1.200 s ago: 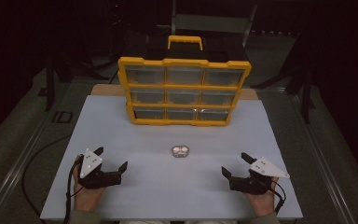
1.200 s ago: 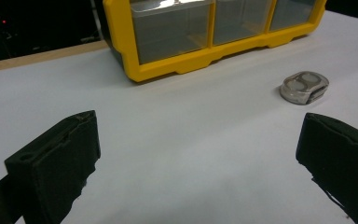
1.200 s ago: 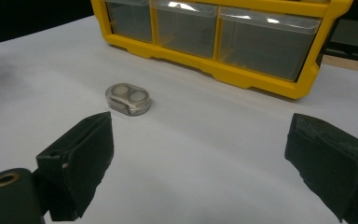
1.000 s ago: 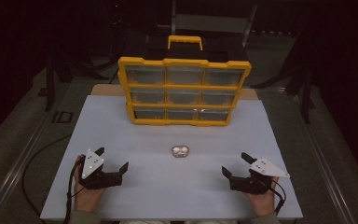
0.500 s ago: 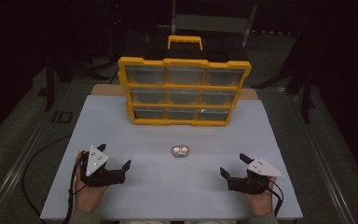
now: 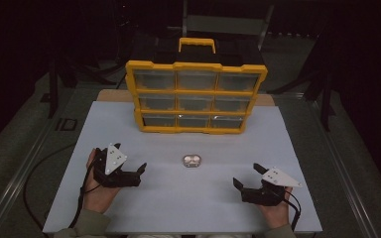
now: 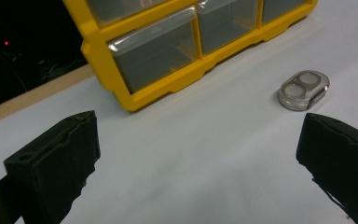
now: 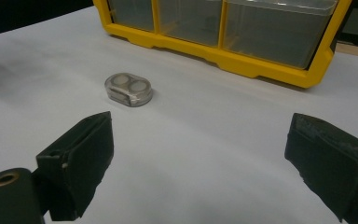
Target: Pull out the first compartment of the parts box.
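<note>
Left gripper point(image 6: 136, 173) and right gripper point(image 6: 245, 182) both rest wide open and empty on the white table point(image 6: 149, 208), the small clear case point(image 6: 192, 160) lying between them, near the yellow drawer organizer point(image 6: 196, 96); risk: a shallow pinch may skid it away.

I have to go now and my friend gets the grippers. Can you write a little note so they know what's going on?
Left gripper: open, holding nothing, low over the white table near its front left.
Right gripper: open, holding nothing, near the front right.
Small clear case: lies flat in the middle of the table between the grippers, touched by neither; two round pieces show inside.
Yellow drawer box: stands upright at the back, all drawers look shut.
Done: nothing visible so far.
Left: probably pick up the case and open a drawer for it.
</note>
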Action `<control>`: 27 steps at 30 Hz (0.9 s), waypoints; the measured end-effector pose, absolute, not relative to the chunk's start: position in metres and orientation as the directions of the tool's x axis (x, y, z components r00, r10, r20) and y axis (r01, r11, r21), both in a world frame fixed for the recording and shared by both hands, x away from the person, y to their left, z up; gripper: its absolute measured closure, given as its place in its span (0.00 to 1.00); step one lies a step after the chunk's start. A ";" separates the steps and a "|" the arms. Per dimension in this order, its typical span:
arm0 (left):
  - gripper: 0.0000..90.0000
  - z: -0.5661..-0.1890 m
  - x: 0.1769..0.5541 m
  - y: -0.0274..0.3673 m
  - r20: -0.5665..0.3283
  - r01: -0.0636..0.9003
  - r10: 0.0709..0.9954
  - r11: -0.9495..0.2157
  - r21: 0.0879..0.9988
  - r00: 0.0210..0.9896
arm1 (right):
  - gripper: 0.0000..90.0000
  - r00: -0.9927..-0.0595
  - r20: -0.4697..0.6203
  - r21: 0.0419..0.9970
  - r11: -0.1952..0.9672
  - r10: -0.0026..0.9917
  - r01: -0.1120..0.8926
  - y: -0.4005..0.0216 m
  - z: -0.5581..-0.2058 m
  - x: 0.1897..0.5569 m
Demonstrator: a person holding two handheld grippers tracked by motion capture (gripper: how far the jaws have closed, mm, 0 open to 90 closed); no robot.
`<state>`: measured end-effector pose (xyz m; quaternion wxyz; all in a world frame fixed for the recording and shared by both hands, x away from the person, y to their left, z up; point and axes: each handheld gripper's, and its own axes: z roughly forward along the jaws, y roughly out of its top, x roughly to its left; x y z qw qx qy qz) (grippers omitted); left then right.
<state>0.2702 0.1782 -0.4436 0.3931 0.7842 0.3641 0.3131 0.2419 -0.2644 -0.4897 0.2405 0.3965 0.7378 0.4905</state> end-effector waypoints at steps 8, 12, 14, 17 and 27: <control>0.00 -0.432 0.282 0.169 0.268 0.304 0.784 -0.495 0.814 0.559 | 0.09 -0.572 0.036 0.914 0.205 0.819 0.351 -0.264 -0.491 0.242; 0.00 -0.425 0.288 0.165 0.301 0.288 0.769 -0.525 0.801 0.565 | 0.09 -0.566 0.038 0.912 0.203 0.824 0.356 -0.263 -0.491 0.243; 0.00 -0.422 0.291 0.164 0.323 0.280 0.757 -0.546 0.789 0.568 | 0.09 -0.566 0.037 0.912 0.203 0.824 0.356 -0.263 -0.491 0.243; 0.00 -0.416 0.296 0.161 0.340 0.273 0.746 -0.565 0.779 0.573 | 0.09 -0.565 0.038 0.911 0.204 0.824 0.358 -0.263 -0.491 0.243; 0.00 -0.396 0.314 0.149 0.416 0.241 0.706 -0.630 0.738 0.573 | 0.09 -0.566 0.037 0.912 0.204 0.824 0.356 -0.262 -0.492 0.243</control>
